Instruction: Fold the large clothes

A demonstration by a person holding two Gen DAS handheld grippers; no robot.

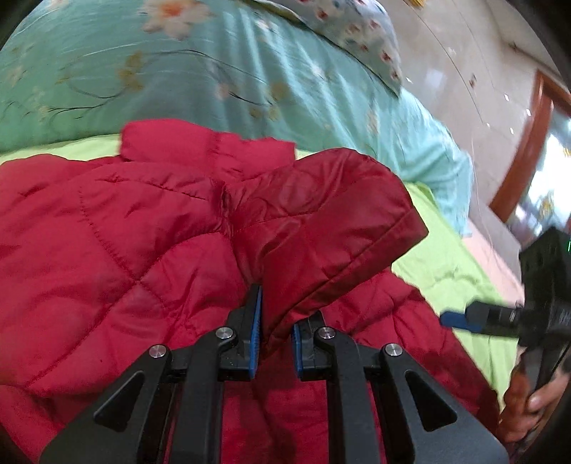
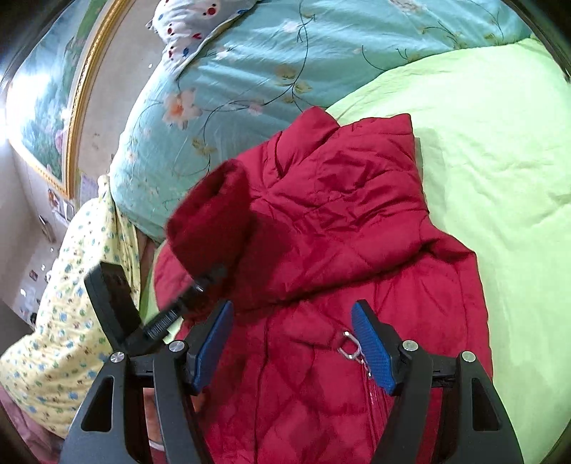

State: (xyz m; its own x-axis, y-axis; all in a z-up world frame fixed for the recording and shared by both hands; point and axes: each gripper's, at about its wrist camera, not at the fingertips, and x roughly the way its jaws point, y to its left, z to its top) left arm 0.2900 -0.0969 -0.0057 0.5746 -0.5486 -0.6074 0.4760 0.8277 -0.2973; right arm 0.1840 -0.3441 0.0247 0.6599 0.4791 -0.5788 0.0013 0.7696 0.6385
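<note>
A red quilted jacket (image 1: pixel 117 232) lies on a lime-green sheet (image 1: pixel 442 267). My left gripper (image 1: pixel 276 321) is shut on the jacket's sleeve (image 1: pixel 332 214) near the cuff and holds it raised over the body. In the right wrist view the jacket (image 2: pixel 349 228) lies spread out, and the lifted sleeve (image 2: pixel 214 221) hangs from the left gripper (image 2: pixel 207 282) at the left. My right gripper (image 2: pixel 292 342) is open and empty above the jacket's lower front, near a metal zipper pull (image 2: pixel 351 348). The right gripper also shows at the right edge of the left wrist view (image 1: pixel 453 319).
A teal floral quilt (image 1: pixel 214 71) is bunched at the back of the bed, with a patterned pillow (image 1: pixel 357 32) on it. The person's yellow flowered sleeve (image 2: pixel 71 303) is at the left. A framed picture (image 2: pixel 43 114) hangs on the wall.
</note>
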